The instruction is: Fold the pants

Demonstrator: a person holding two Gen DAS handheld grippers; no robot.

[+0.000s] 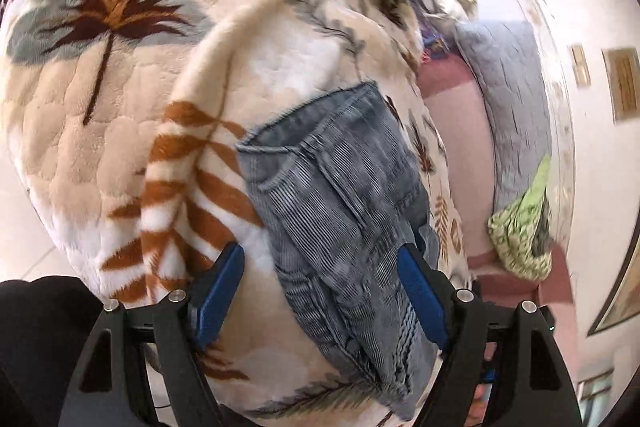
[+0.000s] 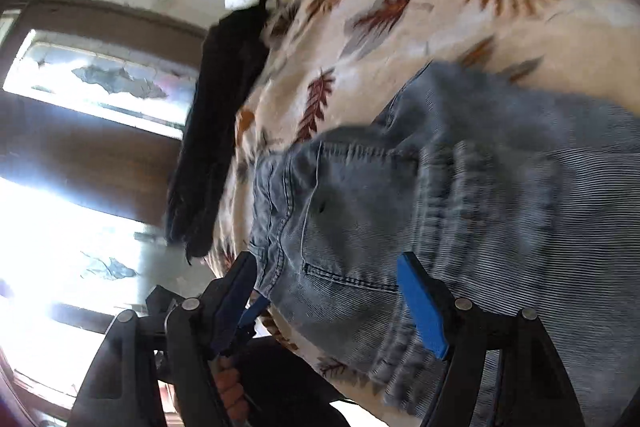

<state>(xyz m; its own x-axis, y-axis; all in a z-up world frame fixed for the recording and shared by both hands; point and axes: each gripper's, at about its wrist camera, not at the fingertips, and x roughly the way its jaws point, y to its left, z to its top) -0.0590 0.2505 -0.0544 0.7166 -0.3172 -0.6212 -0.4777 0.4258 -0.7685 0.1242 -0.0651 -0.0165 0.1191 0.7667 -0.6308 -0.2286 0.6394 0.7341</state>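
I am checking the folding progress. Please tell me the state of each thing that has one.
jeans: lying folded on the blanket, not gripped
blanket: spread out, wrinkled
black garment: lying crumpled, untouched
left gripper: open
right gripper: open

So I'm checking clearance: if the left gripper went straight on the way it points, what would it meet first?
Most likely the jeans: they lie between the open fingers of the left gripper and run ahead over the leaf-print blanket. Depth is unclear.
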